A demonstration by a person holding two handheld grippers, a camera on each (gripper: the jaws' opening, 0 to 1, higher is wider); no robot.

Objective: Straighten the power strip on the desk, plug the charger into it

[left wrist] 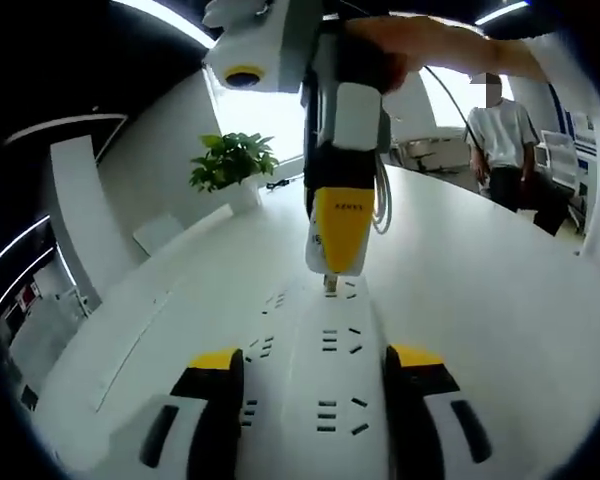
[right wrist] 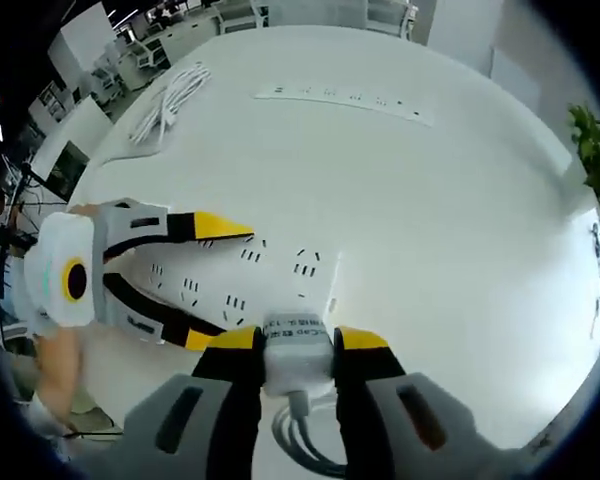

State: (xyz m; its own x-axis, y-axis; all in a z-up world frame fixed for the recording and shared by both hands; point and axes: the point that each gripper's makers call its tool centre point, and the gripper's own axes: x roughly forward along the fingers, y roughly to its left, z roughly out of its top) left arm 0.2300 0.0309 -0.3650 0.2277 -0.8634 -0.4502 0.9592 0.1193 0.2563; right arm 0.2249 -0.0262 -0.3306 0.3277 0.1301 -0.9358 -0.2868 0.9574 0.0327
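Note:
A white power strip (left wrist: 325, 350) lies flat on the white desk (left wrist: 500, 300), running away from me between the left gripper's (left wrist: 315, 355) yellow-tipped jaws, which are shut on its sides. From above comes the right gripper (left wrist: 338, 235), shut on a white charger (left wrist: 332, 265) whose prongs hover right at a socket near the strip's far end. In the right gripper view the charger (right wrist: 295, 360) sits between the right gripper's (right wrist: 295, 345) jaws, its cable (right wrist: 300, 440) trailing back. Just beyond it is the power strip (right wrist: 270, 275), straddled by the left gripper (right wrist: 220, 285).
A second long power strip (right wrist: 345, 98) and a coiled white cable (right wrist: 170, 100) lie far across the desk. A potted plant (left wrist: 235, 160) stands at the desk's far edge. A person (left wrist: 500, 130) stands beyond the desk. A hand (right wrist: 55, 370) holds the left gripper.

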